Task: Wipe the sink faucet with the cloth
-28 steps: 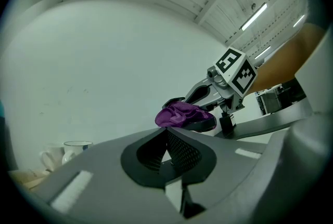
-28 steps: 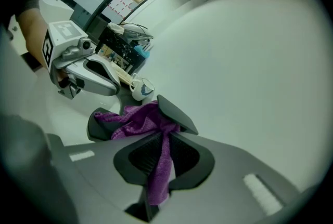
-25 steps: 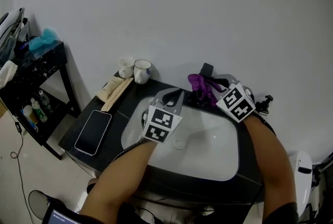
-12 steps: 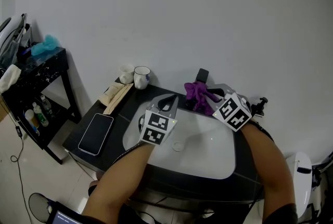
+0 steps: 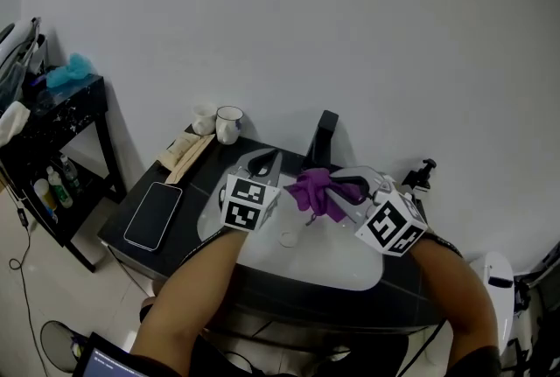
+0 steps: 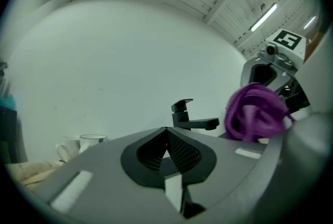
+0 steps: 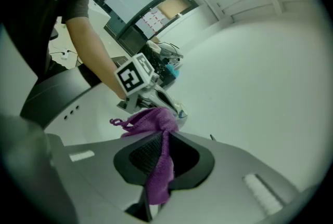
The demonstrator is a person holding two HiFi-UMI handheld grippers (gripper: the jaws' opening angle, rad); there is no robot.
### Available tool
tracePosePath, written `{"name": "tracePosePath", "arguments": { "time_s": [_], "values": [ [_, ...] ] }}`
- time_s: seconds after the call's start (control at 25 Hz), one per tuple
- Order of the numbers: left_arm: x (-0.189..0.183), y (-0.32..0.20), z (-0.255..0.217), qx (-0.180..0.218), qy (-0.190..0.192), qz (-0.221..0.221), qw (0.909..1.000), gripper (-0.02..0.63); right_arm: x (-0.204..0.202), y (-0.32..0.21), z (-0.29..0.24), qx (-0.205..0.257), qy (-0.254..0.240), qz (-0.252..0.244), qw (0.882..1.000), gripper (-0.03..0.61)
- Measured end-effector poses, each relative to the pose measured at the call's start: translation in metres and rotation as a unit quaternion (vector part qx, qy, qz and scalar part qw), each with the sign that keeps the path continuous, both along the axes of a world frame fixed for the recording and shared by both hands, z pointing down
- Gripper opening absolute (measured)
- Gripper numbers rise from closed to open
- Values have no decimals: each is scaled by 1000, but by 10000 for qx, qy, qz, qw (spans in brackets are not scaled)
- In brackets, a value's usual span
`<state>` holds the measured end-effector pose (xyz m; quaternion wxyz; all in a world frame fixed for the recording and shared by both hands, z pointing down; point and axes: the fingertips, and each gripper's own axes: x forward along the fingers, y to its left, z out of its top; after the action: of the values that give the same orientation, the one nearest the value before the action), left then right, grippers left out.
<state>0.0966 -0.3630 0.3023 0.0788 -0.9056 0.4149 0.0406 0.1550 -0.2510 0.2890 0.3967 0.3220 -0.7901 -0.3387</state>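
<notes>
While your right gripper (image 5: pixel 325 191) pinched cloth (image 5: pixel 311 189) over sink (image 5: pixel 337 254), short of faucet (image 5: pixel 322 137) at back edge, left gripper (image 5: pixel 264 164) had jaws pressed together, empty. Likely you needed cloth pressed flat on spout.

Cloth (image 5: pixel 313 190): purple, bunched, clamped between the jaws of my right gripper (image 7: pixel 161 137), with one tail hanging down between them. I hold it over the white sink (image 5: pixel 328 257). Faucet (image 5: pixel 322 139): black, square-bodied, upright at the sink's back edge, the cloth just beside its spout.
</notes>
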Motion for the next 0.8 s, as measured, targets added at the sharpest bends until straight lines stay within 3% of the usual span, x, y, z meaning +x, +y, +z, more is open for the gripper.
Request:
{"name": "tracePosePath", "arguments": {
  "time_s": [0.16, 0.32, 0.56, 0.8],
  "values": [
    [-4, -3, 2, -37, 6, -83, 10000, 18, 6, 7, 24, -49, 266, 61, 9996, 40],
    [-3, -2, 2, -96, 42, -72, 9999, 18, 24, -16, 55, -220, 150, 427, 9987, 40],
    [2, -3, 0, -146, 115, 38, 9998, 18, 47, -69, 61, -81, -694, 1009, 9924, 40],
    [13, -9, 4, -21, -120, 69, 9999, 17, 53, -101, 54, 124, -1275, 1239, 9840, 41]
  ]
}}
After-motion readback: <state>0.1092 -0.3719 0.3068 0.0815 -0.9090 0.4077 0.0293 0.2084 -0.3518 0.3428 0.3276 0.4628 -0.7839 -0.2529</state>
